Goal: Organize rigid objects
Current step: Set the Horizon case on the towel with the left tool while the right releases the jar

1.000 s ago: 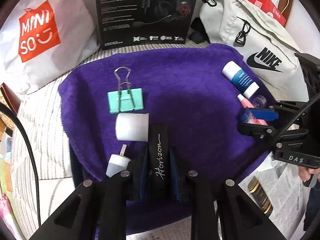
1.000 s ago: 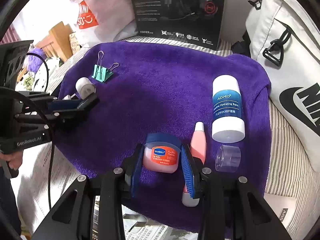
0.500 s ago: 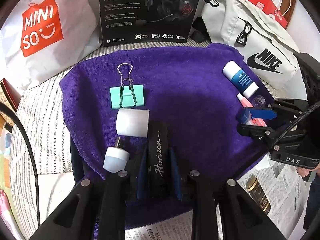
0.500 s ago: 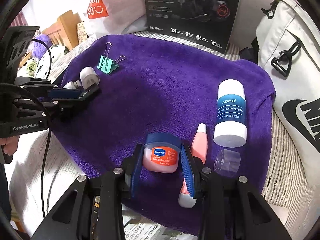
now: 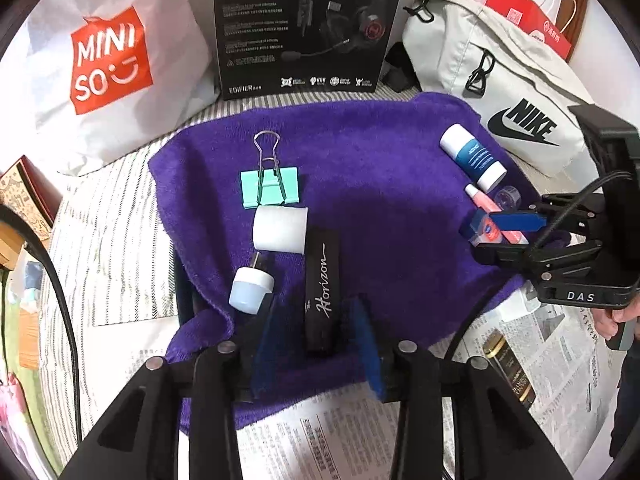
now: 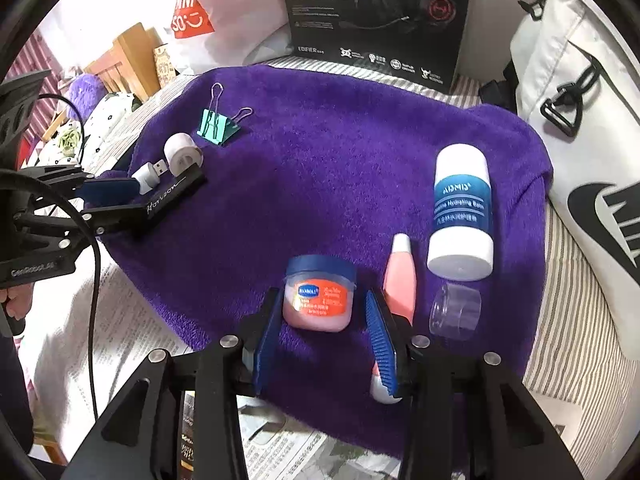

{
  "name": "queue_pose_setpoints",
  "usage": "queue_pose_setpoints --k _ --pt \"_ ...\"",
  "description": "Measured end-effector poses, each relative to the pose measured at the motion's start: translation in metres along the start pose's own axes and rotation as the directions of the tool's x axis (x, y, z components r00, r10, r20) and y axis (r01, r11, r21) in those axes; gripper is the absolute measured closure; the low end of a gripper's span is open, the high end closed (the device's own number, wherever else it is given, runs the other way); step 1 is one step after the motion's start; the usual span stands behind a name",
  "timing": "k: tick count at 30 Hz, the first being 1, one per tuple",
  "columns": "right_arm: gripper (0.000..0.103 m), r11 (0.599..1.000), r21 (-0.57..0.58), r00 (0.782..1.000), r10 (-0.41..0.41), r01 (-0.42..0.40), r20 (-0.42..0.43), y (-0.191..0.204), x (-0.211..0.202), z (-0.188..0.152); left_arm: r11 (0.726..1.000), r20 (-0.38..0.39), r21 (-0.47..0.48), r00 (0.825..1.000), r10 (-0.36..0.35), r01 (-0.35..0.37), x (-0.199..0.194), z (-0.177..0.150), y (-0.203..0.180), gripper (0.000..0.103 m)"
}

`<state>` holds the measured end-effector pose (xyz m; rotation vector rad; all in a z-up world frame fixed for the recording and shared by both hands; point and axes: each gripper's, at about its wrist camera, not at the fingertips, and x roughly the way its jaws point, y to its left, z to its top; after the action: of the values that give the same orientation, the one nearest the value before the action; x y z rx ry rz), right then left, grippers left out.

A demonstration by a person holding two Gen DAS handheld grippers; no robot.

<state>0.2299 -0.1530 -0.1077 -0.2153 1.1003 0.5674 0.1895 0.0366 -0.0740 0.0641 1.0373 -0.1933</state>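
**Both grippers released onto the purple towel**

Left gripper (image 5: 320, 332): jaws had just been opening. The black "Horizon" case (image 5: 322, 288) lay flat on the purple towel (image 5: 360, 168) between the blue pads, with a visible gap on each side, so it was no longer pinched. Just left of the case sat a small USB stick with a pale blue cap (image 5: 252, 286), and above it a white cap (image 5: 280, 228) on its side, touching the case's top corner. A mint binder clip (image 5: 270, 186) lay just beyond the white cap, handles pointing away.

Right gripper (image 6: 324, 332): jaws had also just been opening. The petroleum-jelly jar with blue lid (image 6: 320, 294) rested on the towel between the pads; a gap showed on the right pad side, and the left pad was close, contact unclear. It read as released. A pink tube (image 6: 400, 280) lay just right of the jar, partly behind the right finger. A clear cap (image 6: 456, 312) sat beside the tube, below the white-and-blue balm stick (image 6: 460, 208), which lay on its side.

Behind the towel were a black headset box (image 5: 308, 28), a MINISO bag (image 5: 108, 60) and a Nike bag (image 5: 500, 92). Newspaper (image 5: 340, 432) lay under the near edge.
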Motion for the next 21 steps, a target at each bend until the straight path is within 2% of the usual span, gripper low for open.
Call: queue_pose_setpoints --k 8,13,15,17,21 --pt "0.058 0.997 0.068 0.999 -0.021 0.02 0.024 -0.003 -0.024 -0.015 1.0 0.034 -0.002 0.999 -0.001 0.001 -0.023 -0.004 -0.006 0.065" --pt "0.051 0.993 0.113 0.997 -0.041 0.034 0.064 -0.006 -0.048 -0.029 1.0 0.045 -0.002 0.999 0.011 -0.01 -0.036 -0.011 -0.013 0.065" --pt "0.051 0.989 0.142 0.996 -0.044 0.033 0.076 -0.009 -0.058 -0.038 1.0 0.049 -0.008 0.999 0.008 -0.007 -0.038 -0.016 -0.016 0.065" --pt "0.05 0.983 0.178 0.995 -0.051 0.034 0.091 -0.012 -0.069 -0.049 1.0 0.047 -0.017 0.999 -0.004 0.005 -0.04 -0.022 -0.019 0.06" --pt "0.05 0.975 0.221 0.99 -0.063 0.033 0.129 -0.012 -0.09 -0.075 1.0 0.038 -0.014 0.999 -0.017 0.018 -0.039 -0.034 -0.033 0.059"
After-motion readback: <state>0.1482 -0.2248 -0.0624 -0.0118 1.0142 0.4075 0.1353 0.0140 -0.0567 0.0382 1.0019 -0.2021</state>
